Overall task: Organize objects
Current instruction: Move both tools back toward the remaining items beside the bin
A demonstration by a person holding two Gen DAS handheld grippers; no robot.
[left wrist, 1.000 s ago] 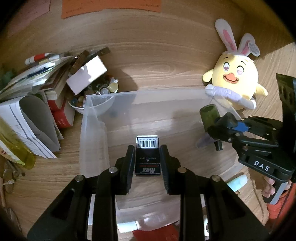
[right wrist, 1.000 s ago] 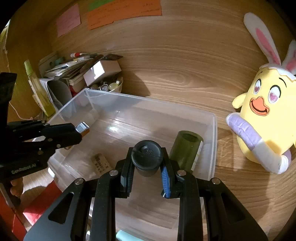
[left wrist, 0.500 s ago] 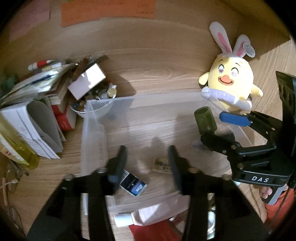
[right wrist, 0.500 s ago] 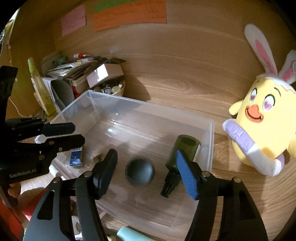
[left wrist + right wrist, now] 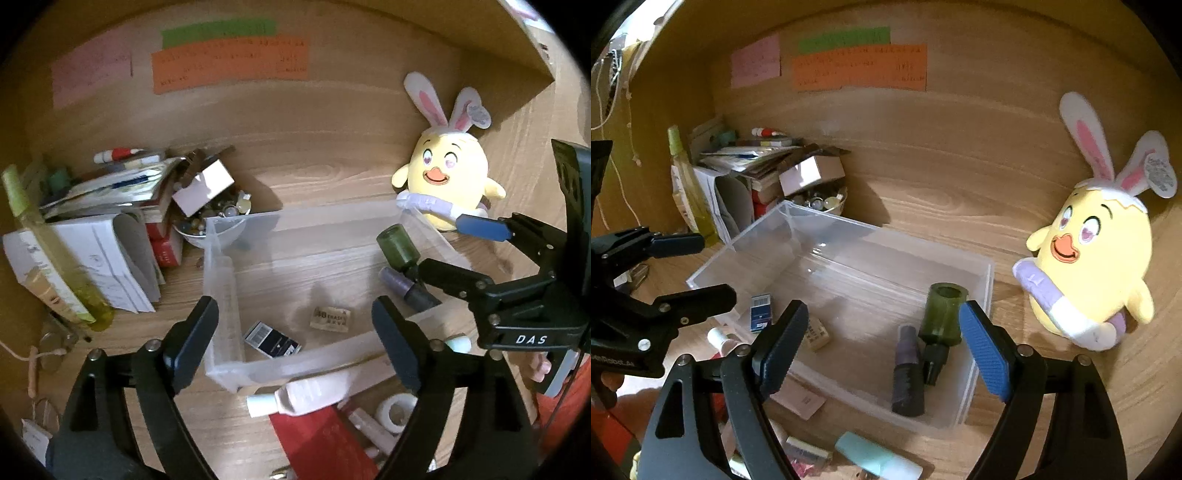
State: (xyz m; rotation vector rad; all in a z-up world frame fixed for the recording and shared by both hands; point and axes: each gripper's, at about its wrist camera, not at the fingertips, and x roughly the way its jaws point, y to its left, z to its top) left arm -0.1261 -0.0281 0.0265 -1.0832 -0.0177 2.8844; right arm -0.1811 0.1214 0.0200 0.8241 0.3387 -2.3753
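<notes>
both our claws hang above the clear plastic bin [image 5: 221,295] with nothing in them. the left gripper [image 5: 291,332] has just been opening and its jaws now stand wide apart and empty; the small black box with a barcode [image 5: 271,338] lies flat on the bin floor below, next to a tan eraser [image 5: 330,318]. the right gripper [image 5: 882,339] has likewise just been opening and grips nothing; under it lie a dark purple tube [image 5: 907,373] and an olive green bottle [image 5: 942,314] with a black neck, side by side at the right end of the bin.

4 things sit in the bin, so we judge the sorting part done. loose things remain on the wooden desk at the near side: a white squeeze tube [image 5: 306,393], a roll of white tape [image 5: 393,411], a mint green case [image 5: 877,458] and a tan card [image 5: 801,398] lying flat just outside the bin wall.

the squeeze tube looks light and soft, so we would pinch it across the stiffer shoulder near its cap, not the belly, which could buckle and slip. the tape roll looks light and stiff; across its outer rim is the sure hold. the flat card will be awkward, thin against the desk.

the yellow bunny-eared plush [image 5: 1097,258] stands on the desk beside the bin, apart from it.
</notes>
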